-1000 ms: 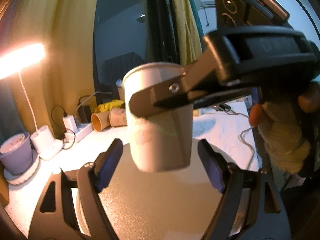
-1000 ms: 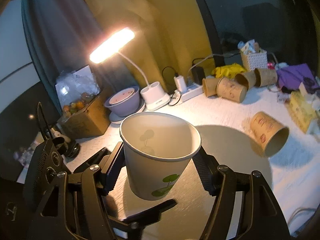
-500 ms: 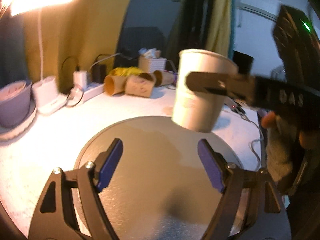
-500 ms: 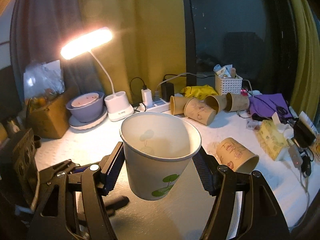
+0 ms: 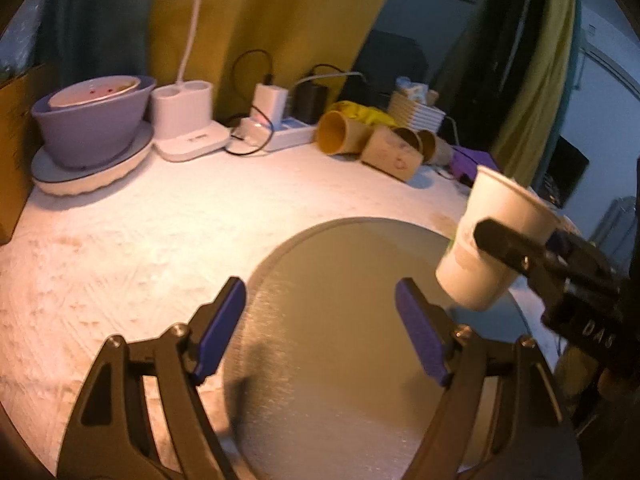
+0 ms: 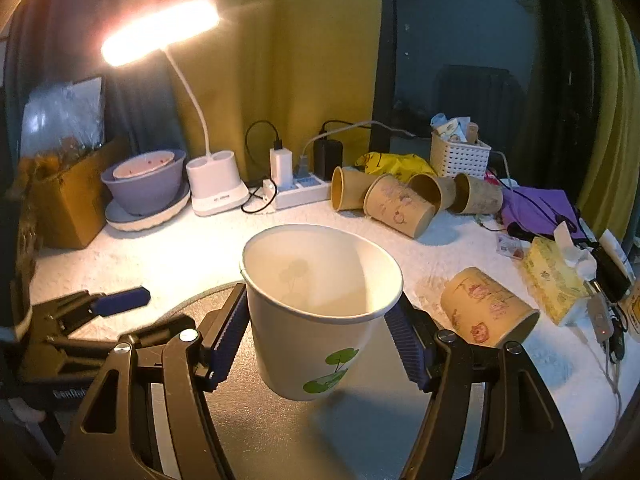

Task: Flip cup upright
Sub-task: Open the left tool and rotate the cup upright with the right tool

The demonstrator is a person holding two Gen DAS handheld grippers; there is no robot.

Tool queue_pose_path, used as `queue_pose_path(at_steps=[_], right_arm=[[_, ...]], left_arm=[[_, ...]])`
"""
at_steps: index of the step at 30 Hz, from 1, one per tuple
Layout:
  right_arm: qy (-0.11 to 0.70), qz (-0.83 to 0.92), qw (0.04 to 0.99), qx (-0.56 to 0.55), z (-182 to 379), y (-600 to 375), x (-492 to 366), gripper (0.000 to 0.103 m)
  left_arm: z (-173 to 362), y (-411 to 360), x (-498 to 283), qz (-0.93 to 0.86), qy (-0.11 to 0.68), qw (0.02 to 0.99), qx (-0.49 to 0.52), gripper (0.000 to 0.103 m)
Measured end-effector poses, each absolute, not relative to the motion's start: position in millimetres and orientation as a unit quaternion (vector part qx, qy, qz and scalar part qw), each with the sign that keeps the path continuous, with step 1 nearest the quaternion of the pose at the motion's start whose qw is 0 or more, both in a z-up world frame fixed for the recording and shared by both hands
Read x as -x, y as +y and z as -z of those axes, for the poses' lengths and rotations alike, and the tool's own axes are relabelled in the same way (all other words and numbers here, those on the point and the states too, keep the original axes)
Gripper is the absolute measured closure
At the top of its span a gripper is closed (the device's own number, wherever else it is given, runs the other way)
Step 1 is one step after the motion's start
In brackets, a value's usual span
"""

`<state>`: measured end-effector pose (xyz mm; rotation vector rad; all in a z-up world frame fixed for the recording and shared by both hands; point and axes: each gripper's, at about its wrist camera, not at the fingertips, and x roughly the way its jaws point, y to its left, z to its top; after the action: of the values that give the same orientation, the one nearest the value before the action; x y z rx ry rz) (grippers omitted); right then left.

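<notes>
My right gripper is shut on a white paper cup with a green leaf print. The cup is mouth up, slightly tilted, held a little above a round grey mat. In the left wrist view the same cup hangs at the right over the mat, with a right gripper finger across it. My left gripper is open and empty, to the left of the cup; one of its blue fingers shows in the right wrist view.
A brown paper cup lies on its side right of the mat. Several brown cups lie at the back by a power strip. A lamp base, purple bowl, cardboard box, basket and tissue pack ring the table.
My left gripper has drawn back to the left, away from the cup. The right gripper has kept the cup mouth up and brought it lower over the mat.
</notes>
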<state>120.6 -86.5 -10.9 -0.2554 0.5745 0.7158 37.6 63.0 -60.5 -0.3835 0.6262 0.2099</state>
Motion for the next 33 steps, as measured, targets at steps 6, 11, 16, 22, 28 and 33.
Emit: queue_pose_path(at_steps=[6, 11, 16, 22, 28, 33], right_arm=[[0.283, -0.348, 0.882, 0.142, 23, -72, -119, 0.032], [0.288, -0.345, 0.882, 0.147, 28, -67, -123, 0.032], [0.295, -0.342, 0.879, 0.150, 31, -69, -124, 0.032], [0.303, -0.338, 0.878, 0.152, 32, -72, -123, 0.032], [0.316, -0.335, 0.876, 0.145, 35, -79, -125, 0.031], [0.325, -0.337, 0.872, 0.141, 37, -83, -125, 0.028]], left_arm=[[59, 66, -37, -0.117, 0.300, 0.928, 0.186, 0.025], [60, 70, -37, -0.127, 0.301, 0.925, 0.193, 0.025], [60, 70, -36, -0.125, 0.299, 0.927, 0.190, 0.025], [58, 67, -36, -0.126, 0.296, 0.929, 0.183, 0.025], [55, 60, -35, -0.115, 0.291, 0.933, 0.175, 0.025], [54, 57, -36, -0.104, 0.291, 0.935, 0.174, 0.025]])
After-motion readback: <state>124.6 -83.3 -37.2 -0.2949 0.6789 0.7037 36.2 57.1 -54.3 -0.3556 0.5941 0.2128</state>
